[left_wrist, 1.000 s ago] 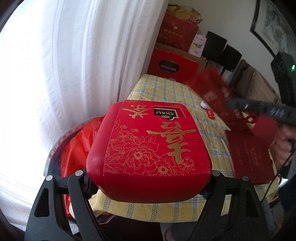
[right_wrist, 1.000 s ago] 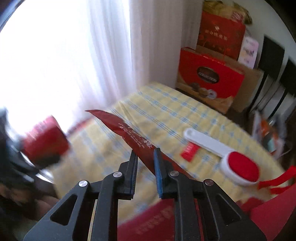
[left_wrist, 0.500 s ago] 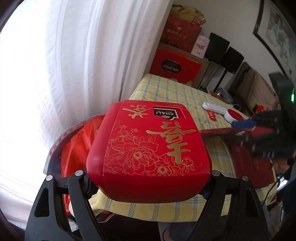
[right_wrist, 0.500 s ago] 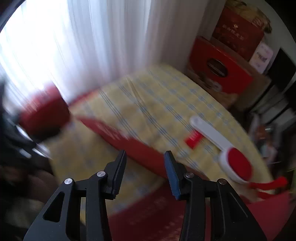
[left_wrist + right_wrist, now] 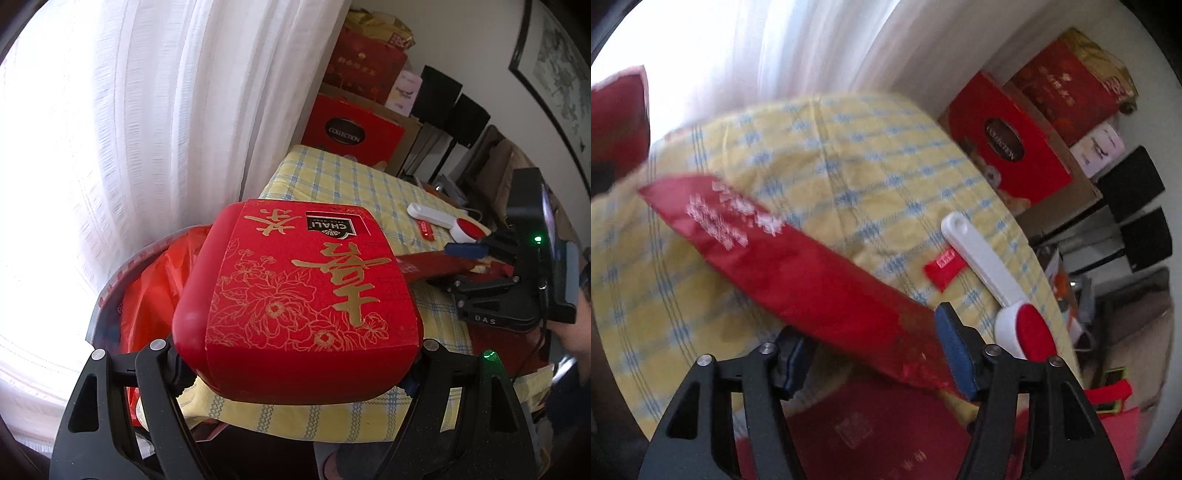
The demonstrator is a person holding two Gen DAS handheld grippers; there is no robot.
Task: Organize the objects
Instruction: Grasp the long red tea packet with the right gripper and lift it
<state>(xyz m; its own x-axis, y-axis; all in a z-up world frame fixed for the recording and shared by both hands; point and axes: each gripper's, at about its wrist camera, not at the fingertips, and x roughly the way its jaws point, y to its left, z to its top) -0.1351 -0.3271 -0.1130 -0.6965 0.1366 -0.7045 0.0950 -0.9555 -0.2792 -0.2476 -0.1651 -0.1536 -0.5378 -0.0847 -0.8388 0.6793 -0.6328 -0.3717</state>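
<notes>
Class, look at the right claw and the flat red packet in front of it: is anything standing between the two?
Nothing visible does. The flat red packet already lies between the open right claw pads, above the checked tablecloth.

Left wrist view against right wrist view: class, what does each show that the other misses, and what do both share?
Only the left wrist view shows the gold floral print on the red tea box clamped in the left claw, and the orange plastic bag. Only the right shows the right claw's blue pads apart around the long red packet. Both show the white-handled red lint brush.
</notes>
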